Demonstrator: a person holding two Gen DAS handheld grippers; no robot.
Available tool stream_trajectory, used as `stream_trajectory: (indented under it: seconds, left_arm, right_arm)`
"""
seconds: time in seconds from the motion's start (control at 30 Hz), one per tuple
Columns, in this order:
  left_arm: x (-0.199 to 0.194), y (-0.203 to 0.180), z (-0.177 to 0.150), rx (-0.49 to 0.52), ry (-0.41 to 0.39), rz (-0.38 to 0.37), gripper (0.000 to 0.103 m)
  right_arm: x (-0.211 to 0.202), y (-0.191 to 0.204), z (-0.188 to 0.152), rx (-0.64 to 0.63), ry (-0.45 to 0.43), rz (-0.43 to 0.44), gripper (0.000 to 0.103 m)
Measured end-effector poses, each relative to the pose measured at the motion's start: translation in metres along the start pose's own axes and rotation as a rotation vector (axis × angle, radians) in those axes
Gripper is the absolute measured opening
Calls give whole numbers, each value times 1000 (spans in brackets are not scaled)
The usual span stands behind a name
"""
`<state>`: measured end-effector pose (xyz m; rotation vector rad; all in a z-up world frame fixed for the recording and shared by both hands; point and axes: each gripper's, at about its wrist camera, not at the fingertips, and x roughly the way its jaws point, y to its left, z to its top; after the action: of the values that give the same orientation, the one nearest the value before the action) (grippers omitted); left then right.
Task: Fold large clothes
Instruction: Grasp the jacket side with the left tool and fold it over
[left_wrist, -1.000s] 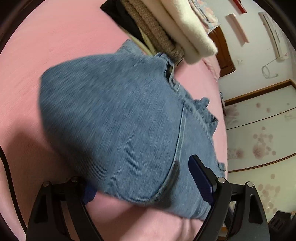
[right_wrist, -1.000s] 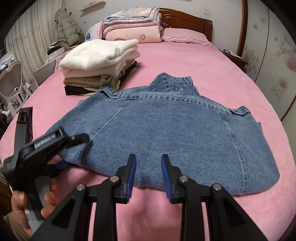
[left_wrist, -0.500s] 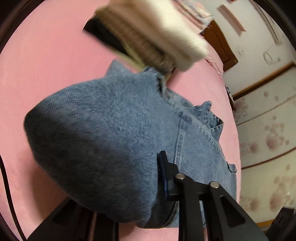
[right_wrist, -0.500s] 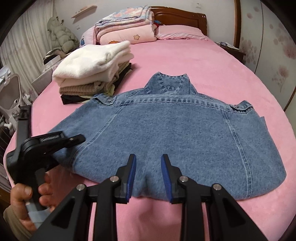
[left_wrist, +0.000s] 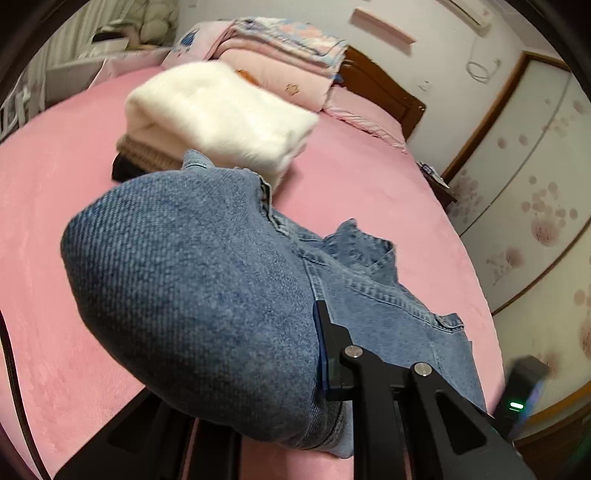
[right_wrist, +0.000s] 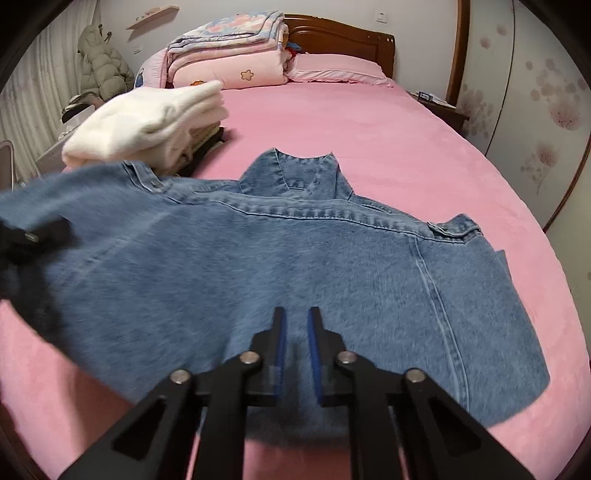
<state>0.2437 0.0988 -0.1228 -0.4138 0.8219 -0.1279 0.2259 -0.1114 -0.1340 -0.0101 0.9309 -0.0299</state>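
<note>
A blue denim jacket (right_wrist: 332, 266) lies back-up on the pink bed (right_wrist: 351, 122), collar towards the headboard. My left gripper (left_wrist: 295, 373) is shut on the jacket's left side and holds it lifted, so the denim (left_wrist: 192, 288) bulges over the fingers and hides the left one. From the right wrist view the left gripper (right_wrist: 26, 240) is a dark blur at the raised left edge. My right gripper (right_wrist: 295, 332) hovers over the jacket's lower middle, jaws slightly apart with nothing between them.
A stack of folded clothes with a white fleece on top (right_wrist: 147, 122) sits just left of the jacket, also in the left wrist view (left_wrist: 221, 118). Folded quilts (right_wrist: 229, 48) and a pillow lie by the wooden headboard (right_wrist: 340, 29). A nightstand (right_wrist: 439, 107) stands right.
My left gripper has closed on the jacket's left side and lifted it up and inward. My right gripper has moved forward over the jacket's lower middle.
</note>
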Motion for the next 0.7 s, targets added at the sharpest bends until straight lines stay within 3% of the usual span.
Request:
stream_trajectory:
  seconds: [0.23,0.37,0.53,0.63,0.7]
  left_arm:
    - [-8,-38,-2,95,-26,-18,13]
    - [-10,-66,-8,181,-43,-32,13]
    - [-12,-99,-10,244,-51,-70,13]
    - [-13,-118,-10,276,-54,-87,13]
    - [-13,-132,-12,305,-52,-99,13]
  right_arm:
    - [50,6,-11,-71,77,60,4]
    - [58,14,-18,-128,71,41,3]
    - [58,5,-16,-95,83,98,2]
    - [49,-14,-9,-20,115,175,2]
    - [31,-34,-7,36,96,176,2]
